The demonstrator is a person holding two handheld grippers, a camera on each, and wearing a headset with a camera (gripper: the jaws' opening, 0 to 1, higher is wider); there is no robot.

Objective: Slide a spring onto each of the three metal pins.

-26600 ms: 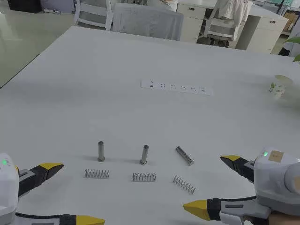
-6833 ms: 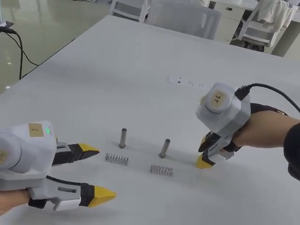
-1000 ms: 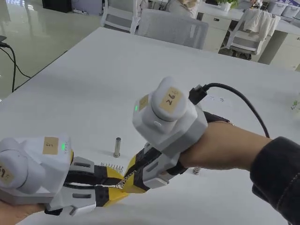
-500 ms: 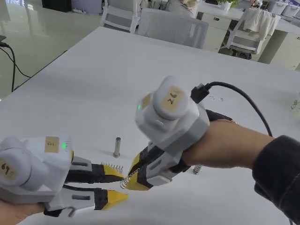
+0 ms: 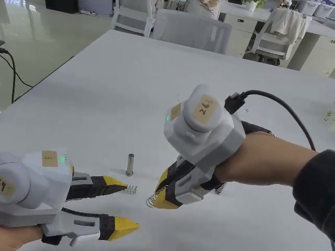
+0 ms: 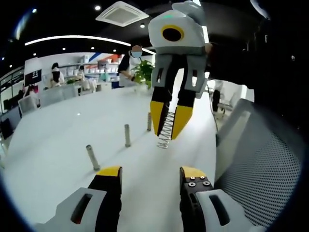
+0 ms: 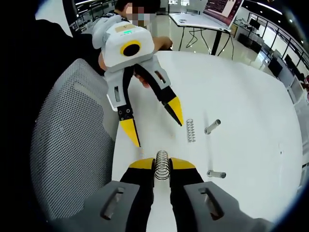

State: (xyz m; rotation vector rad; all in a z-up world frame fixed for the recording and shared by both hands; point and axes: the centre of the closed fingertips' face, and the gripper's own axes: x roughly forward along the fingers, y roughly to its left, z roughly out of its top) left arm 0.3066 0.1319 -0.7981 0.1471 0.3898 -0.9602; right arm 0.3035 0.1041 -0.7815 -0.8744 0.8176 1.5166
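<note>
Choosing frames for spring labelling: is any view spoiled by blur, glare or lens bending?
Head view: even light, faint shadows, the held spring in the right tool a little soft. Left gripper view: fisheye curves the table edge, yet that spring reads crisp. Right gripper view: spring seen end-on, sharp; bright table washes out far away.

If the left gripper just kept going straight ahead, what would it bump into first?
Probably the spring held by the right gripper, hanging right in front of the left gripper; depth is unclear.
</note>
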